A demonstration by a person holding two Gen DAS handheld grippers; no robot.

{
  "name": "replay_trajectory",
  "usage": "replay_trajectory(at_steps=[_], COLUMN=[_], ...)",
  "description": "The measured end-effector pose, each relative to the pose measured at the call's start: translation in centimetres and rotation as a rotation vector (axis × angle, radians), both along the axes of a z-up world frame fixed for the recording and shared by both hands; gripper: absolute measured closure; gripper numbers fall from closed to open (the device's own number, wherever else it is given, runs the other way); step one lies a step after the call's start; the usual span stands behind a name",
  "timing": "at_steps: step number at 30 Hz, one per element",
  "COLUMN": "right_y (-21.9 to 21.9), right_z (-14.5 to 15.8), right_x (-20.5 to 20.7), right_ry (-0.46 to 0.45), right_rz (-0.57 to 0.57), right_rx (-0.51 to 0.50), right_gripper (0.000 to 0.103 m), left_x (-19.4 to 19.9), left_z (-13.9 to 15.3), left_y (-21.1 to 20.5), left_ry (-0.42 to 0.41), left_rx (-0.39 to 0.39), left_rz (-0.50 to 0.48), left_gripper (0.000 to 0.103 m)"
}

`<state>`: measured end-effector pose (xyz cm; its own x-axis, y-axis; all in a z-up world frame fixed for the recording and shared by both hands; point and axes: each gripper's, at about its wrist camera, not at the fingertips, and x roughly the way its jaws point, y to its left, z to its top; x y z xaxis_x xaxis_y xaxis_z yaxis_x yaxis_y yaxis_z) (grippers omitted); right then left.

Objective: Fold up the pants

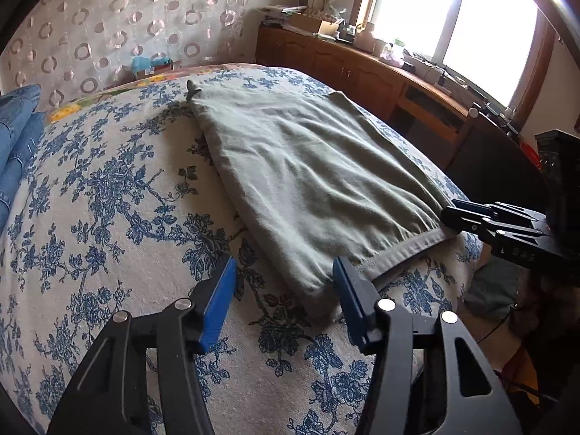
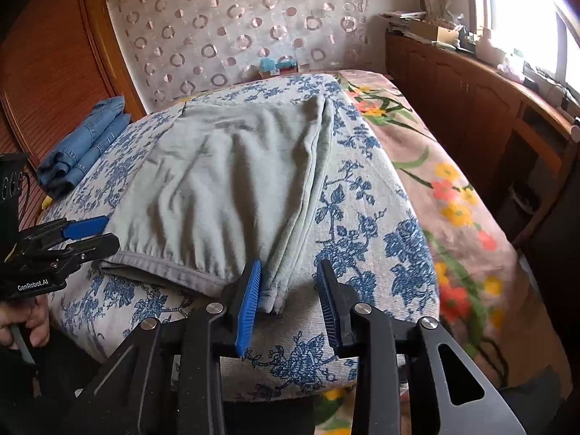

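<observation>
Grey-green pants (image 1: 308, 181) lie flat on the blue-flowered bedspread (image 1: 108, 199), folded lengthwise, waistband nearest me. They also show in the right wrist view (image 2: 232, 185). My left gripper (image 1: 286, 290) is open at the near left corner of the waistband, one blue pad on each side of the corner. My right gripper (image 2: 290, 290) is open at the near right corner, jaws either side of the fabric edge. The right gripper shows in the left wrist view (image 1: 485, 221); the left gripper shows in the right wrist view (image 2: 90, 233). Neither holds cloth.
Folded blue jeans (image 2: 83, 148) lie at the bed's far left. A flowered pink blanket (image 2: 453, 195) covers the bed's right side. A wooden cabinet (image 1: 362, 72) with clutter runs under the window. A patterned headboard (image 2: 235, 29) stands behind.
</observation>
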<state>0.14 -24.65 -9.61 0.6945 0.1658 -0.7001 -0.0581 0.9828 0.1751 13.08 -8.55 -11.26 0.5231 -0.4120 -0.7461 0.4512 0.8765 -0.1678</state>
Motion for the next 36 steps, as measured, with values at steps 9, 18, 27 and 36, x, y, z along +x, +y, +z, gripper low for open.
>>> replay_trajectory(at_steps=[9,18,27,36], right_y=[0.6,0.4,-0.4,-0.1], right_z=[-0.2,-0.5,1.0,8.8], right_x=[-0.1,-0.2,0.6,0.1], right_ry=[-0.019,-0.028,-0.04,-0.229], right_rz=[0.031,0.053,0.137,0.202], right_rx=[-0.005,0.014,0.084,0.088], right_gripper=[0.07,0.081,0.093,0.093], left_x=[-0.7,-1.4,-1.6,-2.7], left_z=[0.0,-0.1,2.8,11.5], left_y=[0.3,0.0,0.1,2.9], left_ry=[0.05,0.033,-0.042,-0.221], left_rx=[-0.09,-0.084,-0.096,-0.138], left_rz=[-0.013,0.008,-0.035,-0.008], left_gripper=[0.062,0.069,0.094,0.095])
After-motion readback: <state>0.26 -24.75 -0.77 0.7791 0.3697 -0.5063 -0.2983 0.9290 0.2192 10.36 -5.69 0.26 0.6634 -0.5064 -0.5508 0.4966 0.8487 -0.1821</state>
